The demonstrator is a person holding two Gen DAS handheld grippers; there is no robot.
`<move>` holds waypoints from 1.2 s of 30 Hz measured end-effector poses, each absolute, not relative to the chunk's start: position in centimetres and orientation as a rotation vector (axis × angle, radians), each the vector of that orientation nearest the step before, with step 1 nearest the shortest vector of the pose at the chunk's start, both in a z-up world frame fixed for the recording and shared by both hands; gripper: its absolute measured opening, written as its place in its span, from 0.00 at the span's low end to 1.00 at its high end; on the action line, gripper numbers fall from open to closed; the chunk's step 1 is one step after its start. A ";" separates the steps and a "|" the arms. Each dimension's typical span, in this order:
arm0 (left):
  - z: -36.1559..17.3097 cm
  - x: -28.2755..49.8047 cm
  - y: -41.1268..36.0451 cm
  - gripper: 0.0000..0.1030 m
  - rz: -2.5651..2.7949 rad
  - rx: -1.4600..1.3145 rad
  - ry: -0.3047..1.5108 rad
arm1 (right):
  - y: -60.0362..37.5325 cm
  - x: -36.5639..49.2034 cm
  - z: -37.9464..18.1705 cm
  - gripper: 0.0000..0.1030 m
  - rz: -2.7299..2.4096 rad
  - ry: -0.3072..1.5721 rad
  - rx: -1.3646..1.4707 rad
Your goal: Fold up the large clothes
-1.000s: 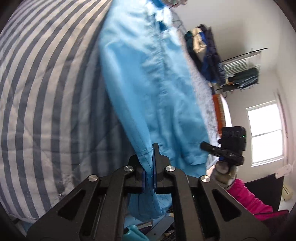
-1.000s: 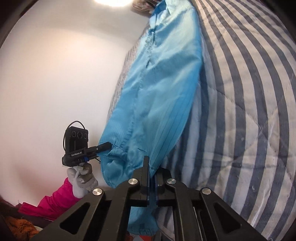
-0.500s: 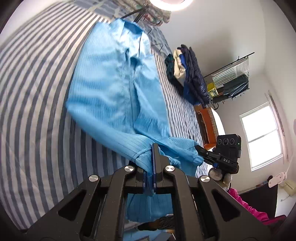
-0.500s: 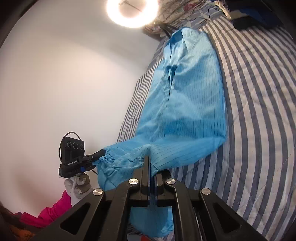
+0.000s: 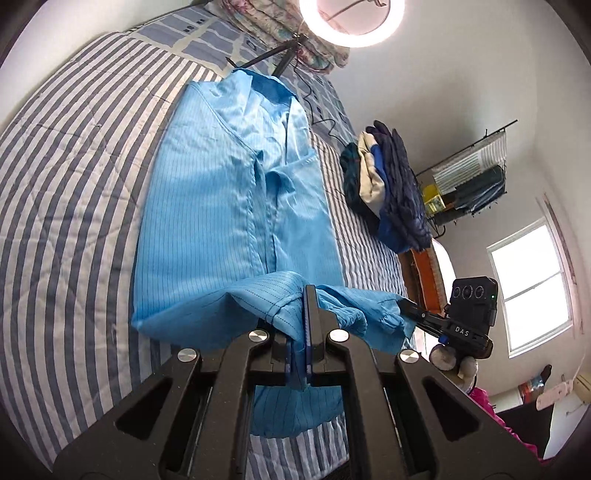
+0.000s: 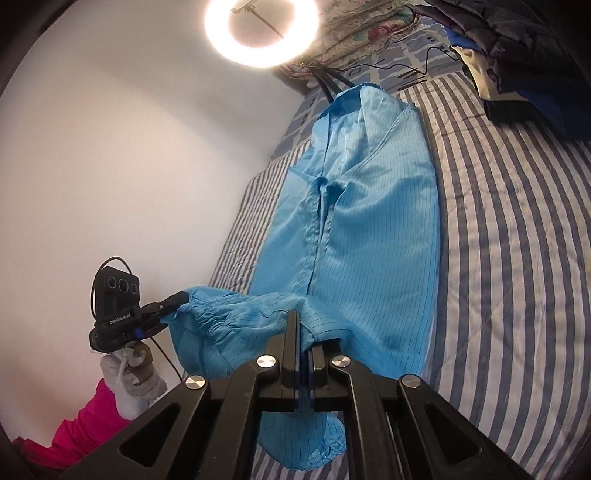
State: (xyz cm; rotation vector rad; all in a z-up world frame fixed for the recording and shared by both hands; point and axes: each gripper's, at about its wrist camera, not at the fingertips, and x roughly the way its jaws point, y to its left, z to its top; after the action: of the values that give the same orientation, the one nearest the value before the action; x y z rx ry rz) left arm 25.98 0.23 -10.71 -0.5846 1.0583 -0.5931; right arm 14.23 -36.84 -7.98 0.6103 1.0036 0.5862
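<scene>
Bedroom surroundings
Striped bed point(image 5: 74, 192), a dark clothes pile point(image 5: 391, 184) on it, lit ring light point(image 6: 260, 31), window point(image 5: 532, 288).

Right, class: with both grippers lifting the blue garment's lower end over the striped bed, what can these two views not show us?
- Blue garment: its lowest part hangs behind the left gripper and right gripper.
- Clothes pile: cut off by the right wrist view's edge.
- Shelf: contents too small, left wrist view.

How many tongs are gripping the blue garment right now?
2. The left tongs pinch its near hem toward the wall side; the right tongs pinch the same hem toward the clothes pile. The garment otherwise lies on the bed.
</scene>
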 end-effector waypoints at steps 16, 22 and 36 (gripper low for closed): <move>-17.4 33.2 0.5 0.02 -0.508 -0.558 1.155 | -36.2 21.5 -13.5 0.00 0.516 1.143 0.510; -18.7 33.4 0.6 0.04 -0.494 -0.555 1.191 | -36.5 21.9 -14.2 0.25 0.521 1.174 0.523; -14.6 31.6 4.1 0.54 -0.526 -0.583 1.127 | -39.5 16.0 -9.5 0.43 0.618 1.082 0.481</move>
State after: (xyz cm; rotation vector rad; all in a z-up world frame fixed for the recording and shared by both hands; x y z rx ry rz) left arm 31.63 4.11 -14.64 -0.5831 1.1273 -0.5260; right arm 16.03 -39.47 -9.46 0.4806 1.0817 0.6181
